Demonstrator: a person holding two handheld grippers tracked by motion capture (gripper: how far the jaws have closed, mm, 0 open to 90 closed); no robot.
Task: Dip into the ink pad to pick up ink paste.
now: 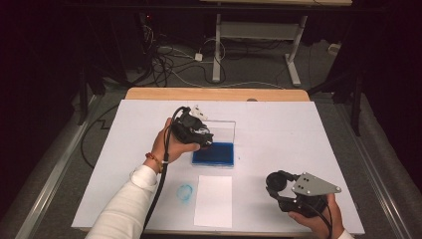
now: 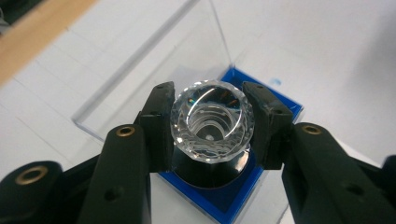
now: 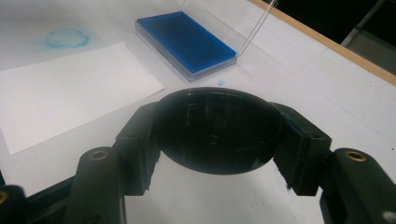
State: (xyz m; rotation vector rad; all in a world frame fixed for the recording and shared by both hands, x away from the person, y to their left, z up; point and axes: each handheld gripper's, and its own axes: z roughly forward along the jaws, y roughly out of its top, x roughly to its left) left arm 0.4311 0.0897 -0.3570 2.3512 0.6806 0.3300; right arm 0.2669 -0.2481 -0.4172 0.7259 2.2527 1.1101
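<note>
My left gripper is shut on a stamp with a clear faceted knob and a black round base. It hangs just above the blue ink pad. In the high view this gripper hovers over the ink pad's left end, whose clear lid stands open behind it. At the front right, my right gripper is shut on a black round cap. In the right gripper view the cap sits between the jaws of that gripper, low over the table.
A white sheet of paper lies at the table's front middle, with a round blue stamp mark on the white cover to its left. A wooden table edge runs along the far side. Desk legs and cables lie on the floor beyond.
</note>
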